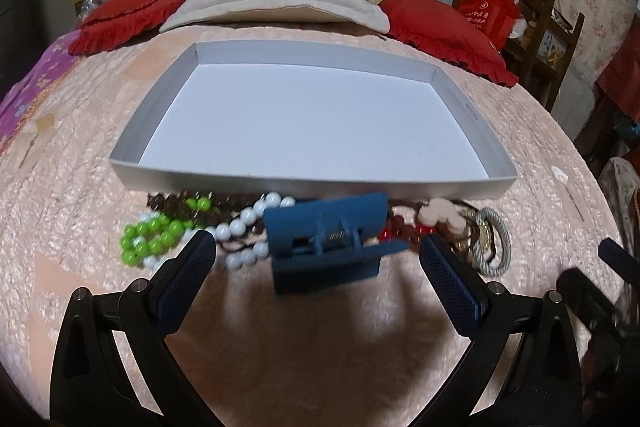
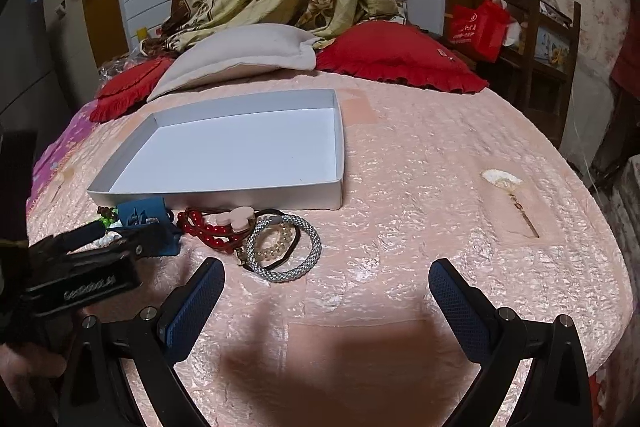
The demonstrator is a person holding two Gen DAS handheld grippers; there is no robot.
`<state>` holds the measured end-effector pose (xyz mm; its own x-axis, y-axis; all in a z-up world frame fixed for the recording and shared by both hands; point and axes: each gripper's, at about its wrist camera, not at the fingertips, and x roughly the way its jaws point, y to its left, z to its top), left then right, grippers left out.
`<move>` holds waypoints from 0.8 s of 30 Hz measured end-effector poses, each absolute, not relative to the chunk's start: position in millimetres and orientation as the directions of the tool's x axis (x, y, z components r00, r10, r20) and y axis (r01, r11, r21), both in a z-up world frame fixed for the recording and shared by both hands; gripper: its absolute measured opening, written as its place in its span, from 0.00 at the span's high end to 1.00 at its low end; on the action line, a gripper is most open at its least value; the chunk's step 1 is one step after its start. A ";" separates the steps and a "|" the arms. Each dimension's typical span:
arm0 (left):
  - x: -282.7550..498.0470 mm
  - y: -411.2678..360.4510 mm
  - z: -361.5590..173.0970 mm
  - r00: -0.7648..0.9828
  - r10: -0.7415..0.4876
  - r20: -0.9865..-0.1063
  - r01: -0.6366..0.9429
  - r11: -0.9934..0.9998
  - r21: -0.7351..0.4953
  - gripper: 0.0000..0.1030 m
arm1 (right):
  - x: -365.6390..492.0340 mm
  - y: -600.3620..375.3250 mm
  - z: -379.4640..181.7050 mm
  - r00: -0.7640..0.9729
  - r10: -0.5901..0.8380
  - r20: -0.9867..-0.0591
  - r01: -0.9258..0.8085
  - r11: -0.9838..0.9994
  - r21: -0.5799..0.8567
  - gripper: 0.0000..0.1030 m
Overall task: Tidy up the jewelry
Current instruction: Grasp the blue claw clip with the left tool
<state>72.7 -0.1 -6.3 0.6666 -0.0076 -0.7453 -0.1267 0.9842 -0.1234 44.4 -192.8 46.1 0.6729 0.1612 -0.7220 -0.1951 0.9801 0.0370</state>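
The jewelry lies in a loose row on the pink quilted bedspread [image 2: 420, 187], just in front of the near wall of a shallow white box tray [image 1: 304, 183], whose floor looks bare in both views. At the left of the row sit a green bead bracelet [image 1: 150, 237] and a white bead strand [image 1: 240, 227], with dark brown beads [image 1: 176, 203] behind them. Further right are red beads [image 2: 200, 227], a pale pink charm [image 2: 236, 219], a small pearl-like bracelet [image 2: 276, 245] and a grey braided bangle [image 2: 286, 247]; these overlap one another.

A blue open jewelry box [image 1: 328, 239] stands in the middle of the row, a little blurred, lid raised toward the tray. Whether it touches the beads around it cannot be told.

The left gripper [image 1: 316, 267] has its fingers spread wide on either side of the blue box, clamped on nothing. The right gripper [image 2: 326, 291] is likewise spread wide over bare bedspread, near the bangle, holding nothing.

The work appears to be at its start: nothing is sorted into the tray yet, and the left tool seems to be lining up on the blue box. The next move probably calls for closing squarely on the box's sides, low enough to hold firm, without dragging the tangled bead strands along.
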 end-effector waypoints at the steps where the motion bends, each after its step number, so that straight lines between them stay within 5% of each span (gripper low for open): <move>1: 74.9 -0.2 -7.2 0.667 -0.003 -0.745 -0.130 0.984 -0.120 0.01 | 44.9 -192.3 45.8 0.673 0.162 -0.722 -0.197 0.980 0.036 0.01; 21: 74.1 7.9 -10.6 0.670 0.015 -0.742 -0.176 0.974 -0.140 0.01 | 51.1 -196.3 35.7 0.643 0.165 -0.748 -0.188 0.981 0.055 0.01; 24: 73.9 8.0 -10.9 0.671 -0.008 -0.741 -0.163 0.974 -0.159 0.09 | 55.3 -199.6 28.9 0.616 0.166 -0.770 -0.178 0.982 0.069 0.01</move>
